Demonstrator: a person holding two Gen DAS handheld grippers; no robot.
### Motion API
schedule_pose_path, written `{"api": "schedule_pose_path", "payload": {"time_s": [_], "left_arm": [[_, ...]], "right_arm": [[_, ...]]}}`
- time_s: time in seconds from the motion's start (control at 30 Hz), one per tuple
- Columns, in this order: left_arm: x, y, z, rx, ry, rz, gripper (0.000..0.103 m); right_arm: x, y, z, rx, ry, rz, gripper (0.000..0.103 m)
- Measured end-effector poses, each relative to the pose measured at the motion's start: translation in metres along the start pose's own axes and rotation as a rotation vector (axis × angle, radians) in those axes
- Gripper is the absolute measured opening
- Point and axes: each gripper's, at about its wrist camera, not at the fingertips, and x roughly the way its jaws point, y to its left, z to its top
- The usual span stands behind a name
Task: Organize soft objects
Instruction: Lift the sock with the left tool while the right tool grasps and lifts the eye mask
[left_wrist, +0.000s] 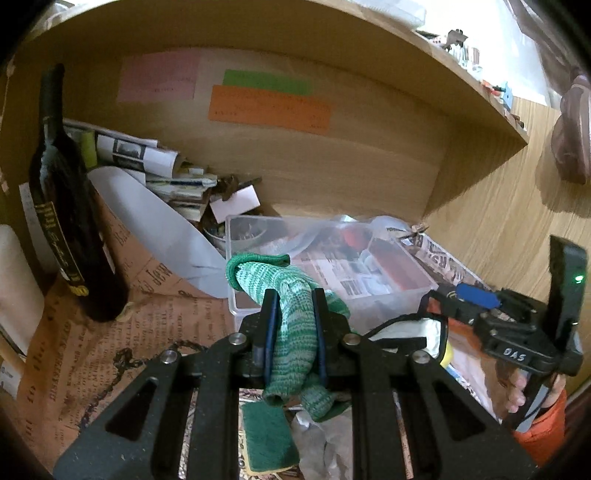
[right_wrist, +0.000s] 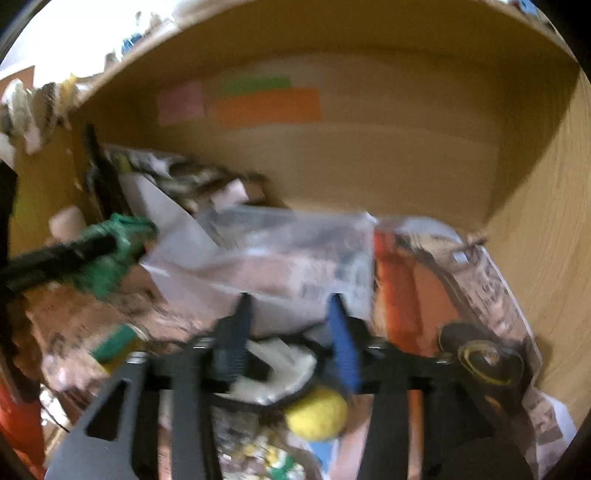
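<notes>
At frame centre, the left gripper (left_wrist: 293, 314) pinched a green knitted glove (left_wrist: 291, 325) above the clear plastic box (left_wrist: 388, 295), not yet placed. The right gripper (right_wrist: 291, 321) hovered, jaws spread, over a white mask (right_wrist: 280, 369); a yellow ball (right_wrist: 317, 413) and a green sponge (left_wrist: 267, 435) remained unsorted.

- Knit glove (left_wrist: 291, 325): mottled green and pale mint, solid green cuff.
- Bottle (left_wrist: 70, 221), far left: near-black, gold-lettered label.
- Sponge (left_wrist: 267, 437), near: dark green over yellow.
- Ball (right_wrist: 317, 415): yellow.
- Paper strips (left_wrist: 269, 109), far: orange, green, pink.
</notes>
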Motion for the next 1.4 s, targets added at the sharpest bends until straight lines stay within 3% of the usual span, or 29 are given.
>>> {"api": "schedule_pose_path", "payload": {"time_s": [0.33,0.4,0.47,0.5,1.07,1.4], "left_arm": [[0.006,0.0,-0.01,-0.012,0.024,-0.003,0.017],[0.006,0.0,-0.011,-0.011,0.026,0.001,0.018],[0.006,0.0,-0.011,-0.008,0.027,0.005,0.018],[0.006,0.0,-0.01,-0.005,0.026,0.007,0.018],[0.013,-0.006,0.037,0.057,-0.022,0.029,0.018],[0.055,0.0,0.059,0.065,0.047,0.034,0.018]], "right_arm": [[0.044,-0.02,-0.022,0.062,0.204,0.07,0.048],[0.047,-0.018,-0.023,0.055,0.216,0.077,0.037],[0.049,-0.015,-0.023,0.038,0.246,0.087,0.014],[0.049,-0.014,-0.023,0.032,0.245,0.088,0.013],[-0.005,0.002,0.043,-0.028,-0.058,0.059,0.01],[-0.009,-0.001,0.079,-0.035,-0.207,-0.011,0.01]]}}
